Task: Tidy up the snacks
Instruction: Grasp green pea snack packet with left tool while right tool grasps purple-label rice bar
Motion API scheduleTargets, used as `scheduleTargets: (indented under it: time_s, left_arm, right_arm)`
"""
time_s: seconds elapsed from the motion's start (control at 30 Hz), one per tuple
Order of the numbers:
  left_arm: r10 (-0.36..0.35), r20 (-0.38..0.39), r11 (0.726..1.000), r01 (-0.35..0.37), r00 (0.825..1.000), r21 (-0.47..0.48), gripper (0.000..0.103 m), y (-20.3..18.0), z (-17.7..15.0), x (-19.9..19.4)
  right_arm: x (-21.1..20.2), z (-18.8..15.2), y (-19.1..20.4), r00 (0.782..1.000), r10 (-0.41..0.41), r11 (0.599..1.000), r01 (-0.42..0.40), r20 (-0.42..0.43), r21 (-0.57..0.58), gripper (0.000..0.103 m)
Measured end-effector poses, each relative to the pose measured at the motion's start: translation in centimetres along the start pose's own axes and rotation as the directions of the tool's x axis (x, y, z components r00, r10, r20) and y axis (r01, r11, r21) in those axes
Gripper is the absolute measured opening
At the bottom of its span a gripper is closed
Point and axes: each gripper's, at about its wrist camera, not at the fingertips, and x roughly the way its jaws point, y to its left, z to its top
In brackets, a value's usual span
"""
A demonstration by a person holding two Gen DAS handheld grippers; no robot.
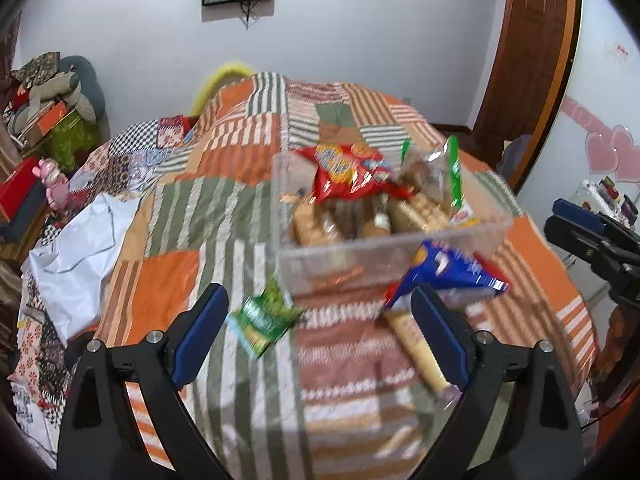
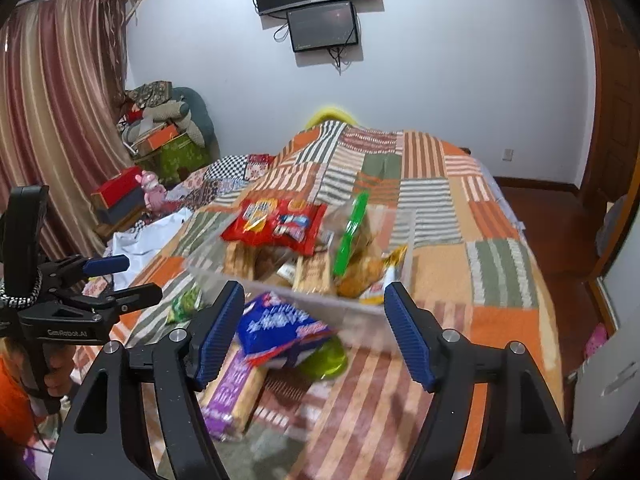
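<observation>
A clear plastic bin (image 1: 384, 252) sits on the striped bedspread, filled with snacks: a red bag (image 1: 348, 172) on top, biscuit packs and a green-edged bag. It also shows in the right wrist view (image 2: 360, 316). In front of the bin lie a blue snack bag (image 1: 448, 268) (image 2: 280, 324), a small green packet (image 1: 264, 320) (image 2: 186, 302) and a long cracker pack (image 1: 416, 352) (image 2: 236, 392). My left gripper (image 1: 320, 328) is open and empty above the bedspread. My right gripper (image 2: 314, 328) is open and empty, just above the blue bag.
The patchwork bedspread (image 1: 224, 208) covers the bed. A white cloth (image 1: 80, 248) lies at its left edge. Boxes and a pink toy (image 2: 150, 192) crowd the left corner. A green lid-like item (image 2: 328, 360) lies under the blue bag. Wooden door at right.
</observation>
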Motion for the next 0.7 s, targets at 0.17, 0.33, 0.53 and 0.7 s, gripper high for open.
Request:
scheduleTargets:
  time_s: [0.17, 0.33, 0.53, 0.7]
  left_arm:
    - [0.023, -0.035, 0.999, -0.024, 0.999, -0.027, 0.094, 1.7, -2.6, 0.5]
    - [0.009, -0.072, 0.998, -0.013, 0.997, -0.062, 0.094, 2.7, -5.2, 1.1]
    - [0.009, -0.103, 0.997, -0.017, 0.995, -0.077, 0.094, 3.7, -6.9, 2.4]
    - [0.001, -0.117, 0.995, -0.013, 0.993, -0.103, 0.094, 4.6, -6.1, 4.0]
  right_arm:
    - [0.7, -1.6, 1.1, 0.999, 0.014, 1.000, -0.014, -0.038, 0.005, 0.069]
    - [2.0, -3.3, 2.1, 0.995, 0.048, 0.999, -0.045, -0.084, 0.029, 0.069]
    - [4.1, -4.9, 3.5, 0.985, 0.076, 0.997, -0.072, -0.157, 0.029, 0.069]
    - [6.1, -5.5, 4.6, 0.976, 0.074, 0.997, -0.076, -0.205, -0.002, 0.069]
